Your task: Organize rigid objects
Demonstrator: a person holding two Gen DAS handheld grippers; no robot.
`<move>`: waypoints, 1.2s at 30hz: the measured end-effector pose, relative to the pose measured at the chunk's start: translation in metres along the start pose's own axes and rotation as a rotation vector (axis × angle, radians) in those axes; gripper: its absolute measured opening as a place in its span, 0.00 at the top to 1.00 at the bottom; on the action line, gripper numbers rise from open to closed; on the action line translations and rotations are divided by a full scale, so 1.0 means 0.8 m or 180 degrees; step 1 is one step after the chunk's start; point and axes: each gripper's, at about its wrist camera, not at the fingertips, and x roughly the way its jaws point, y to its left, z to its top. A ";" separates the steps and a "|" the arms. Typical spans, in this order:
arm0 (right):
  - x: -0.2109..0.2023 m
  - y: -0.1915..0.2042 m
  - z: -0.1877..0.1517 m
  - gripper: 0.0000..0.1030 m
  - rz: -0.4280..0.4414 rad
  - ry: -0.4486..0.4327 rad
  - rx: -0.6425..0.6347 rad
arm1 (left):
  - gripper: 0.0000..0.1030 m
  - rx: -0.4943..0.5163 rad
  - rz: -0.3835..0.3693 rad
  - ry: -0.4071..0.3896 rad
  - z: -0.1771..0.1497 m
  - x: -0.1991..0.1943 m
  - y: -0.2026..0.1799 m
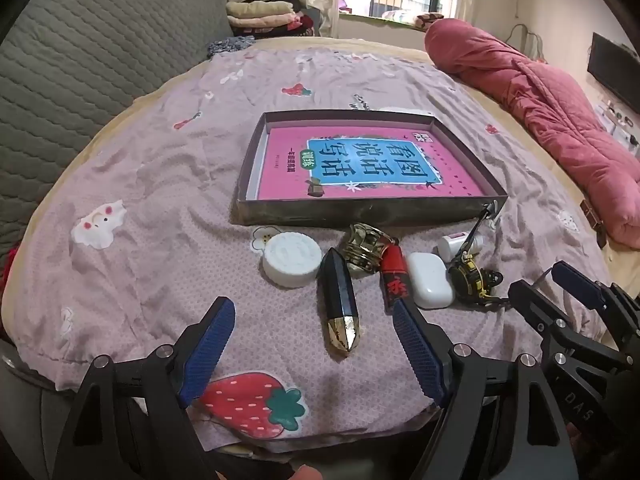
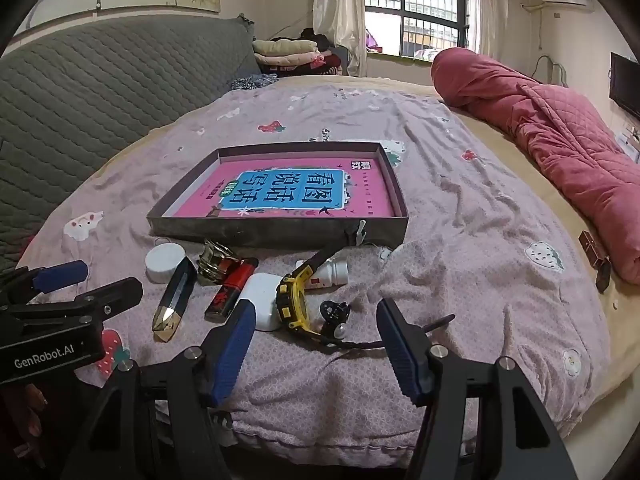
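Note:
A shallow dark box (image 1: 360,211) (image 2: 276,233) with a pink book inside lies on the bed. In front of it sit a white round jar (image 1: 292,258) (image 2: 165,261), a black-and-gold pointed case (image 1: 339,302) (image 2: 176,298), a gold ring-shaped piece (image 1: 365,248) (image 2: 214,262), a red-and-black tube (image 1: 393,276) (image 2: 230,286), a white case (image 1: 431,279) (image 2: 262,294), a yellow-black watch (image 1: 474,276) (image 2: 294,300) and a small white bottle (image 1: 452,243) (image 2: 330,272). My left gripper (image 1: 314,342) stands open just short of the pointed case. My right gripper (image 2: 316,344) is open near the watch, holding nothing.
A rolled pink quilt (image 1: 552,120) (image 2: 560,140) lies along the right side of the bed. A grey quilted headboard (image 1: 80,60) (image 2: 88,92) rises at the left. Folded clothes (image 2: 288,54) are stacked at the far side. A small brown box (image 2: 594,250) rests by the quilt.

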 end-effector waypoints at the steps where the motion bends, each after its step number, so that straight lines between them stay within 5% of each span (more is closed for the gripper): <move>1: 0.001 0.000 0.000 0.40 -0.0017 0.0006 0.0004 | 0.20 0.0006 0.0001 0.0000 0.000 0.000 0.000; 36: -0.012 0.002 0.004 0.40 -0.0041 -0.0114 0.0005 | 0.20 -0.0066 -0.0141 -0.0094 0.004 -0.010 0.008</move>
